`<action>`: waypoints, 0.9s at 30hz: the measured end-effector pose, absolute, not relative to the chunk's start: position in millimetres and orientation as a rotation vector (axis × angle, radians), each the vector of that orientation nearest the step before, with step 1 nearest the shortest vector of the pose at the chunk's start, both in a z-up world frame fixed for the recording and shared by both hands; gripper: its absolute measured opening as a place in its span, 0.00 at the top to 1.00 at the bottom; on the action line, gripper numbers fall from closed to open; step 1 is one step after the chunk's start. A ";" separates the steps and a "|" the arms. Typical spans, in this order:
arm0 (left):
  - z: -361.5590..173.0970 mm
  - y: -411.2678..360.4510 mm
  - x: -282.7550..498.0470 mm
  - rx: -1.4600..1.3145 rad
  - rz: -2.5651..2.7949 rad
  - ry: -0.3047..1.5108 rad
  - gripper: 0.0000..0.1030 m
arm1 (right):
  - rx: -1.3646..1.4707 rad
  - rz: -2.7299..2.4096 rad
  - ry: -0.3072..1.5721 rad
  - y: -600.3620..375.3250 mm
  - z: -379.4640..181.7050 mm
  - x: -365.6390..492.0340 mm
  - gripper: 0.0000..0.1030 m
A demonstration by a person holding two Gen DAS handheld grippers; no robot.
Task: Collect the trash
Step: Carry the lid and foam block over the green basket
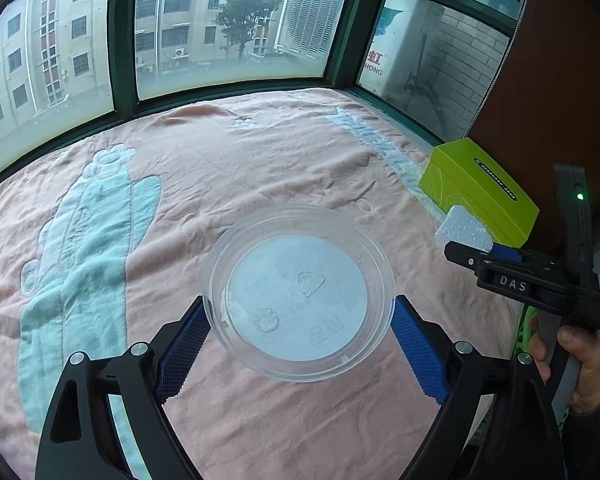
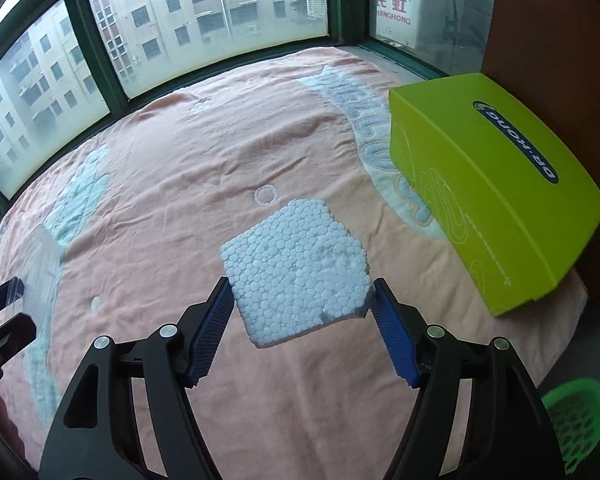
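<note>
Both jaws loaded w/ trash, held clear of the bed.
Left gripper [image 1: 300, 340] clamps clear plastic tub [image 1: 299, 292] by its sides; right gripper [image 2: 304, 316] pinches styrofoam chunk [image 2: 298, 270] edge-on, ready for the green basket [image 2: 576, 420] right of my jaws.

Premises appear to be a private flat, bay-window alcove. A pink towelling blanket with pale blue cartoon figures and lettering [image 1: 228, 184] covers the wide ledge beneath a dark green-framed window [image 1: 124, 40]. Through the glass: beige multi-storey residential blocks [image 1: 32, 48], a tree [image 1: 248, 12] and an outdoor air-conditioning unit [image 1: 310, 16]. A lime-green cardboard box [image 2: 488, 184] rests on the blanket against a brown panel [image 1: 548, 92]. A green perforated plastic basket [image 2: 576, 420] sits below the ledge.
</note>
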State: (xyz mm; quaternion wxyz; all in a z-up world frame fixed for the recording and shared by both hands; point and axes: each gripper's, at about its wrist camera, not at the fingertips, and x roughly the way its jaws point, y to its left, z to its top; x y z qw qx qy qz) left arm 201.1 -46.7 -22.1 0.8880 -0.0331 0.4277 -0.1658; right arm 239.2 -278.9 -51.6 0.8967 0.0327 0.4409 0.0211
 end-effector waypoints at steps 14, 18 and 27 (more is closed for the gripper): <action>-6.5 -56.1 141.2 -0.094 -0.356 0.845 0.16 | 0.055 -0.031 0.775 -276.2 -19.0 123.7 0.32; -3.4 -66.6 127.0 -0.100 -0.372 0.836 0.16 | 0.090 -0.077 0.734 -287.5 -15.7 91.3 0.32; 1.5 -99.1 104.3 -0.090 -0.433 0.827 0.16 | 0.161 -0.160 0.681 -324.2 -7.6 39.2 0.32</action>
